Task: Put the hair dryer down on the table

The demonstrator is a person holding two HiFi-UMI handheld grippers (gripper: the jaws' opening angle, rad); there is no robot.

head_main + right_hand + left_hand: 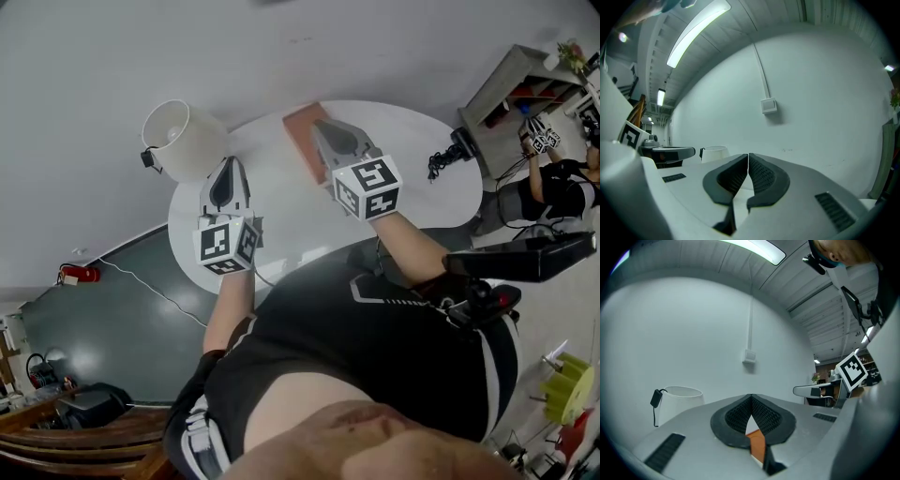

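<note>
Hovering over the white worktop (412, 131) in the head view, the left claw (228, 183) and right claw (336, 141) both carry nothing. What looks like the hair dryer (450, 155) (dark, corded, too small to be sure) lies at the worktop's right edge, well apart from both claws, so the put-down seems done. A lampshade (178, 139) stands at the left and a brown board (300, 131) lies under the right claw.

Left gripper view: the pads (764, 416) meet at the tips with nothing pinched, and only the board shows below the gap.

Right gripper view: the pads (761, 176) are pressed together and empty. This is likely a rest pose.
</note>
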